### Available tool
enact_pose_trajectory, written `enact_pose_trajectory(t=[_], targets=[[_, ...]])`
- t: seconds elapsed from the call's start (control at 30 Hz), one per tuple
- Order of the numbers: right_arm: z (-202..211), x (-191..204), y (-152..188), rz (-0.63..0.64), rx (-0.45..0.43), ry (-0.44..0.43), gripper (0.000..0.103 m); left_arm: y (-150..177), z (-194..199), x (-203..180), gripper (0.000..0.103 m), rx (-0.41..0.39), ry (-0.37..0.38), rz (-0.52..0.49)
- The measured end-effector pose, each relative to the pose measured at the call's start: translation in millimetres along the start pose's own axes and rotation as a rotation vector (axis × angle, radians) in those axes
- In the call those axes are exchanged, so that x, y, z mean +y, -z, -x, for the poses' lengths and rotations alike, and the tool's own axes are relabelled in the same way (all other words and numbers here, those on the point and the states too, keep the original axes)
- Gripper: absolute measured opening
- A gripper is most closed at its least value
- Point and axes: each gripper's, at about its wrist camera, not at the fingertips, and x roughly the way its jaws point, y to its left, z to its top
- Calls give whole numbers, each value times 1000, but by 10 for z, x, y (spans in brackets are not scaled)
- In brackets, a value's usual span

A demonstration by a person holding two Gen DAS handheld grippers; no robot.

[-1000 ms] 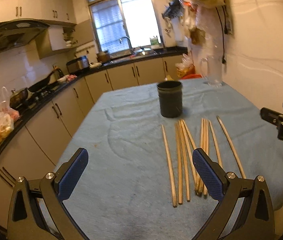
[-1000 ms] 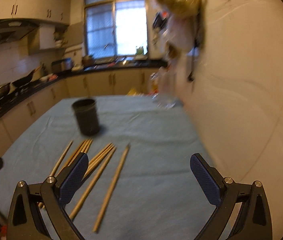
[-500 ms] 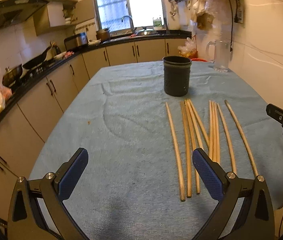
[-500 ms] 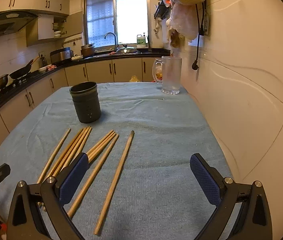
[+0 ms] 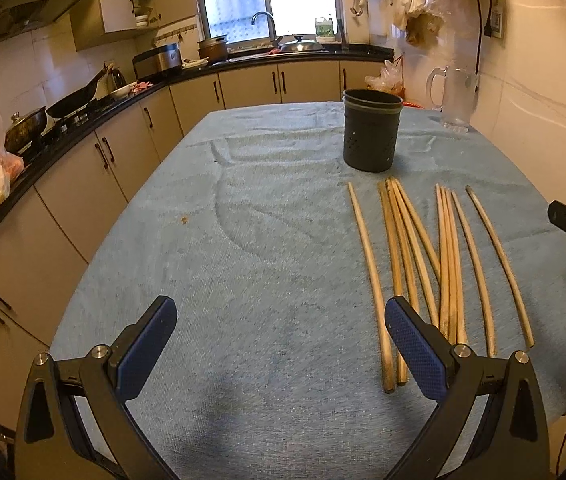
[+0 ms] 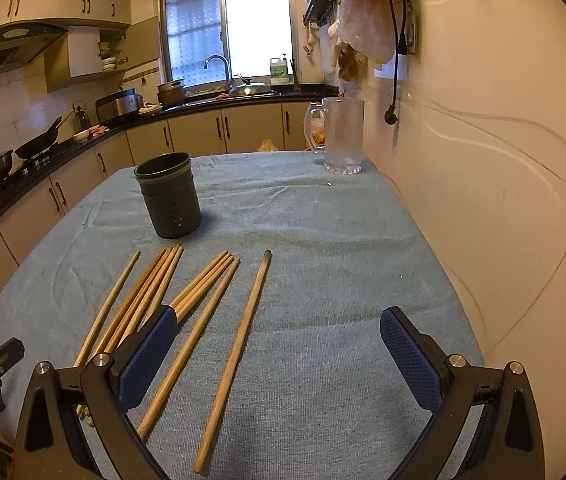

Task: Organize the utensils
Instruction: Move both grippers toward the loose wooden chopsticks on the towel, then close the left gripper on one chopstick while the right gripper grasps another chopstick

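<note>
I see a light blue cloth (image 5: 267,248) covering the table. At its far right corner, near the wall, a clear glass mug (image 6: 342,141) stands upright. Beyond the table a dark counter carries a wok (image 5: 77,98), a lidded pot (image 5: 25,126) and a rice cooker (image 5: 159,62). A faucet (image 6: 217,66) rises below the window (image 6: 227,28). Bags (image 6: 363,32) hang on the wall.

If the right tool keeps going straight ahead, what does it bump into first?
Probably the cloth on the table: the right tool points over bare cloth, with the chopsticks to its left. Depth is uncertain.
</note>
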Motion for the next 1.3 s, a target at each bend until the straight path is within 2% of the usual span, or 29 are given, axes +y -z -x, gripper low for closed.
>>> enact_pose_trajectory(t=[0.1,0.27,0.4,0.43,0.47,0.5,0.53,0.57,0.6,0.67,0.8,0.93,1.03,1.3], targets=[[-37,-33,-7,-13,17,-3,103,-12,-36,15,103,16,3,1],[-188,-94,-99,-6,119,-33,103,-160,-76,49,103,42,53,-5],[-349,-170,-298,-5,185,-78,103,-443,-228,59,99,105,155,-4],[-410,-183,-342,-1,201,-85,101,-494,-283,48,90,122,170,-2],[-475,-185,-386,8,217,-87,96,-552,-366,39,76,148,181,3],[-522,-175,-414,17,228,-87,93,-630,-493,22,69,190,191,12],[-592,-160,-441,30,245,-90,87,-675,-592,7,56,218,201,21],[-690,-136,-472,45,274,-103,83,-725,-697,-13,48,244,212,32],[-774,-117,-482,49,297,-115,81,-779,-807,-37,46,267,222,44],[-947,-94,-488,38,346,-135,71,-898,-1019,-103,45,293,236,61],[-1228,-51,-477,11,411,-146,64,-1053,-1324,-279,45,327,252,51],[-1425,-11,-473,29,449,-115,53,-1126,-1576,-412,43,373,232,13],[-1543,-19,-491,28,470,-94,52,-1131,-1750,-460,34,426,238,7],[-1771,16,-593,21,510,-40,48,-1250,-1839,-555,34,438,202,-28]])
